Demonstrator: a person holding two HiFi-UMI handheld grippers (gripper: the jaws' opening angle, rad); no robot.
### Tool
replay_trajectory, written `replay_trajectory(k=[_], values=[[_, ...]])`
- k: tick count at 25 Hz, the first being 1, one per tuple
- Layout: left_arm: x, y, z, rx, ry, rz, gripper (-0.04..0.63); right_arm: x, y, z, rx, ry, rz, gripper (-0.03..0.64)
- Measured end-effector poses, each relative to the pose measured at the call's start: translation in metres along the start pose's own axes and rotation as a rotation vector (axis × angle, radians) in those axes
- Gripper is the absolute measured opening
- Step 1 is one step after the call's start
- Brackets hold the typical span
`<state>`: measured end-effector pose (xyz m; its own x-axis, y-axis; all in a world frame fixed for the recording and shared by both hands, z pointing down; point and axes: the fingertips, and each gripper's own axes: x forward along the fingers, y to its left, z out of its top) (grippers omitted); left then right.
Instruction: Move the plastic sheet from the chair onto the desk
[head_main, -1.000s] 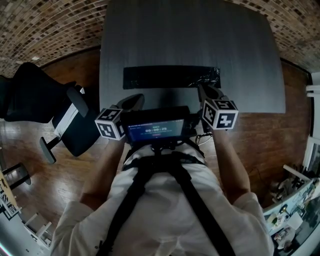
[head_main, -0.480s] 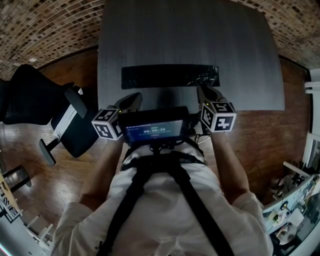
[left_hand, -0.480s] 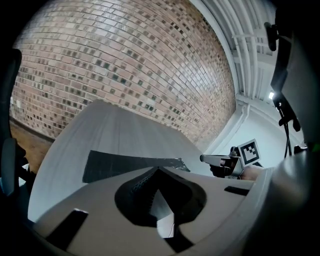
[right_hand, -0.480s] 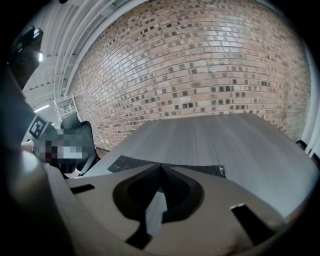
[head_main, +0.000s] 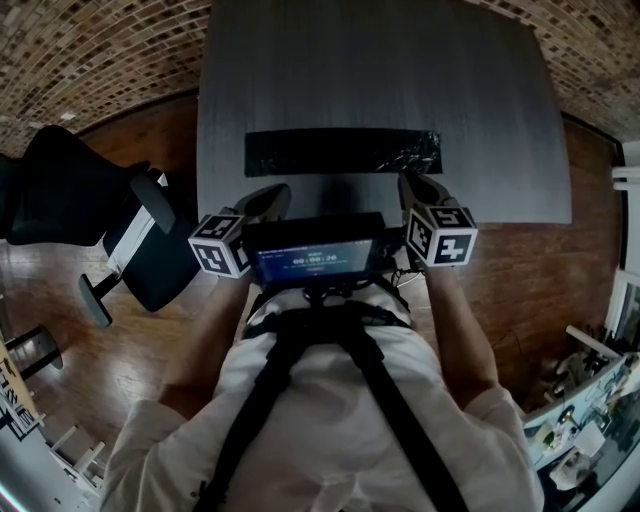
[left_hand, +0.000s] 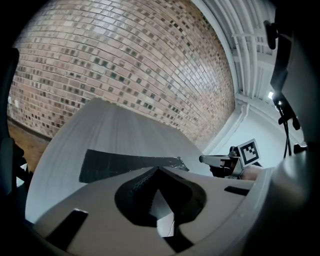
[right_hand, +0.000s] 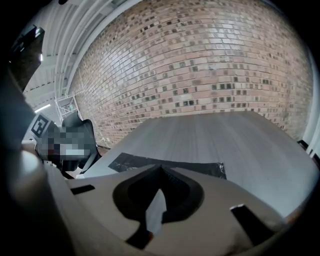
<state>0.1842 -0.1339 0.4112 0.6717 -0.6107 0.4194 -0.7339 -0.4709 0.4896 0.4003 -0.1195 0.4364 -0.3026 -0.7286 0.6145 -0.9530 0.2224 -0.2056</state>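
The chair (head_main: 150, 250) at nine o'clock is carrying no sheet. The left gripper (head_main: 266, 198) is hovering at the near edge of the table (head_main: 380, 60), jaws pressed together on nothing. The plastic sheet (head_main: 340, 152) is lying flat on the table at twelve o'clock and the right gripper (head_main: 420, 186) is hovering likewise closed and empty, so the move is looking done.

The broad rectangular surface (head_main: 380, 70) is dark grey with fine lengthwise streaks. On the surface, the long glossy plastic sheet (head_main: 340, 152) is black, flecked with pale glints at its right end. Left of the surface, the padded office chair (head_main: 165, 275) is black with a white stripe. Below the surface, the plank floor (head_main: 100, 350) is reddish brown. Beyond the surface, the brick wall (right_hand: 200, 65) is mottled tan and brown. The left hand-held gripper (head_main: 268, 200) and the right hand-held gripper (head_main: 418, 188) bear black-on-white square markers.
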Motion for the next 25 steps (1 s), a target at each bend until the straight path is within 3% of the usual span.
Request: replay_trajectory(k=[25], values=[[0.012, -0.018, -0.01, -0.014, -0.002, 0.039, 0.015, 0.001, -0.013, -0.008, -0.059, 0.045, 0.056, 0.0]])
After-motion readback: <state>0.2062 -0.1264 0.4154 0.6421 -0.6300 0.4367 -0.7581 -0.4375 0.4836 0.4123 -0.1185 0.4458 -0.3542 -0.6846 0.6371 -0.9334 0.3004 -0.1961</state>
